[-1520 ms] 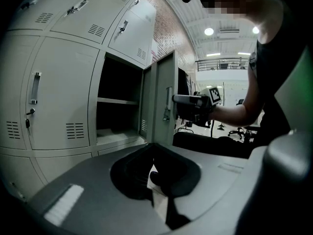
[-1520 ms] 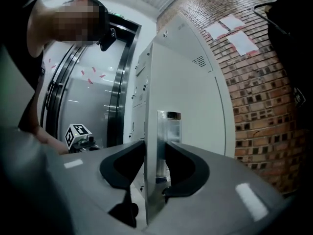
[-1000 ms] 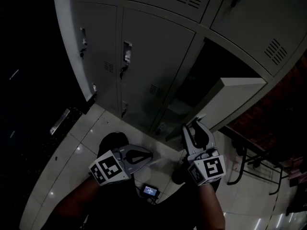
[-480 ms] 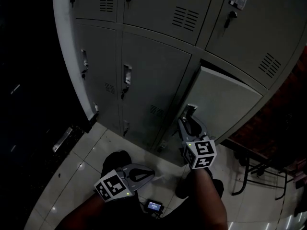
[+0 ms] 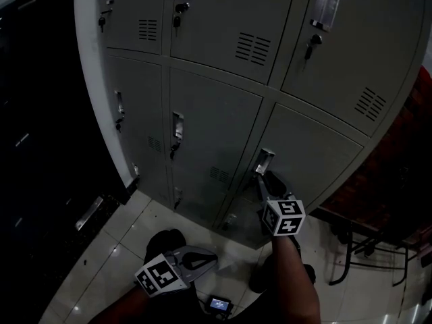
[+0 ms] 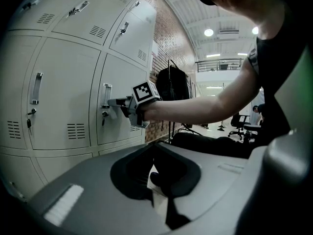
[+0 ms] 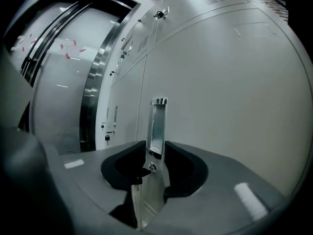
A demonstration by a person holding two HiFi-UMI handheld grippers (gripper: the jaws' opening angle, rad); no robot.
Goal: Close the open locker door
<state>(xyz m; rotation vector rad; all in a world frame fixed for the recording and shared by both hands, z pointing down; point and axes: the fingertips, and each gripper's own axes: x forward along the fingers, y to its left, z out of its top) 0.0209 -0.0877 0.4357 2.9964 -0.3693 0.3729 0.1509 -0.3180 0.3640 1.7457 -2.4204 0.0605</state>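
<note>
Locker bank [image 5: 209, 19], door [image 5: 314, 157] flush, upright handle [image 5: 264, 160] between just-closing, parted jaws of right hand-held gripper [image 5: 265, 178].

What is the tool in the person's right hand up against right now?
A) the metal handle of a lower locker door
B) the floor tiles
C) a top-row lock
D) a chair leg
A: seen from the right tool, the metal handle stands straight between its jaws, which have just been closing.

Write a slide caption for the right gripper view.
Right hand-held gripper, jaws apart, faces the grey metal locker door, which sits flush; its silver recessed handle stands between the jaws.
</note>
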